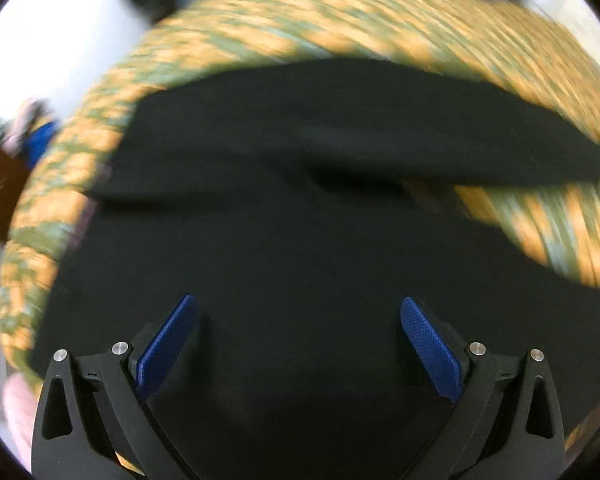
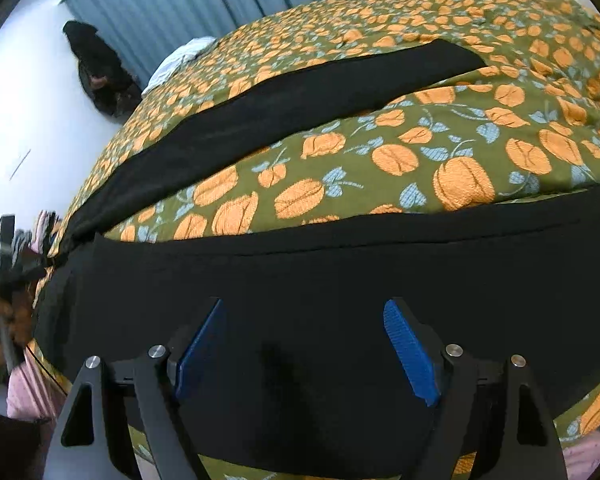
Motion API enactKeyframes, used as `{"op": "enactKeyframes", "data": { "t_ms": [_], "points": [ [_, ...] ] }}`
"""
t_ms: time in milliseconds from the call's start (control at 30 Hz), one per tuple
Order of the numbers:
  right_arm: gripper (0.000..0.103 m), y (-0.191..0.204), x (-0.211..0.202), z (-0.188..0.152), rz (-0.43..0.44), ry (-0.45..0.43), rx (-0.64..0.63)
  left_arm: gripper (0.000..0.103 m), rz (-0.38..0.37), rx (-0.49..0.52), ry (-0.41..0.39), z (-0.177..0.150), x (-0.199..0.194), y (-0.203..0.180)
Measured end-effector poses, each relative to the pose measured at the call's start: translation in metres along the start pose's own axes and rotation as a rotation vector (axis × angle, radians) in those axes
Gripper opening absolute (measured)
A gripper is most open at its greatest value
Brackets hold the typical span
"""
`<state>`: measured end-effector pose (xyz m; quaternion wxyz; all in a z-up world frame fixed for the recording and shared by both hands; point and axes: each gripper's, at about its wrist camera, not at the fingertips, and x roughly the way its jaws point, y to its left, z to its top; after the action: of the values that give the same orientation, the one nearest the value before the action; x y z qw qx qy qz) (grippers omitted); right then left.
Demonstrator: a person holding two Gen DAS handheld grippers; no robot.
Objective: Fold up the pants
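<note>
Black pants [image 2: 300, 280] on pumpkin-print bedspread [image 2: 460, 136]

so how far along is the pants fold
Early. Done: the black pants lie spread on the pumpkin-print bedspread, the two legs splayed apart with bedspread showing between them. In hand: nothing; the left hand-held gripper and right hand-held gripper hover open over the fabric. Left: bringing the far leg over the near one, then folding lengthwise.
</note>
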<state>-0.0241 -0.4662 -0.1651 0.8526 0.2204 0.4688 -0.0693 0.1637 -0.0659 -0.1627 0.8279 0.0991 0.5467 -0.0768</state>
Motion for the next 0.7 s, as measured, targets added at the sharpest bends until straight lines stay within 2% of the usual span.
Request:
{"op": "enactKeyframes", "data": {
  "t_ms": [67,100,133,200,267,333,433,533,633,700],
  "points": [
    [0.081,-0.027,-0.003,-0.003,-0.06,0.004,0.049,0.102,0.06,0.086,-0.004,-0.028,0.005,-0.028],
    [0.081,-0.051,-0.008,-0.005,-0.086,-0.004,0.13,0.102,0.084,0.093,-0.02,-0.034,0.004,-0.033],
    [0.081,-0.079,-0.018,-0.006,-0.091,-0.03,0.255,0.102,0.088,0.091,-0.03,-0.037,0.001,-0.036],
    [0.081,-0.107,-0.038,-0.007,-0.102,-0.09,0.38,0.102,0.073,0.091,-0.021,-0.035,-0.003,-0.035],
    [0.081,-0.119,-0.058,-0.007,-0.171,-0.131,0.398,0.102,0.066,0.076,-0.021,-0.03,-0.007,-0.029],
    [0.084,-0.12,-0.065,-0.009,-0.163,-0.157,0.409,0.102,0.062,0.046,-0.028,-0.026,-0.011,-0.027],
    [0.086,-0.107,-0.065,-0.007,-0.165,-0.169,0.367,0.102,0.063,0.033,-0.028,-0.025,-0.017,-0.031],
    [0.086,-0.093,-0.054,0.012,-0.181,-0.157,0.243,0.102,0.072,0.05,-0.034,-0.027,-0.018,-0.036],
    [0.086,-0.086,-0.049,0.042,-0.261,-0.175,0.069,0.102,0.097,0.092,-0.043,-0.031,-0.027,-0.051],
    [0.092,-0.09,-0.047,0.064,-0.319,-0.212,-0.053,0.102,0.115,0.11,-0.038,-0.035,-0.032,-0.061]
  ]
}}
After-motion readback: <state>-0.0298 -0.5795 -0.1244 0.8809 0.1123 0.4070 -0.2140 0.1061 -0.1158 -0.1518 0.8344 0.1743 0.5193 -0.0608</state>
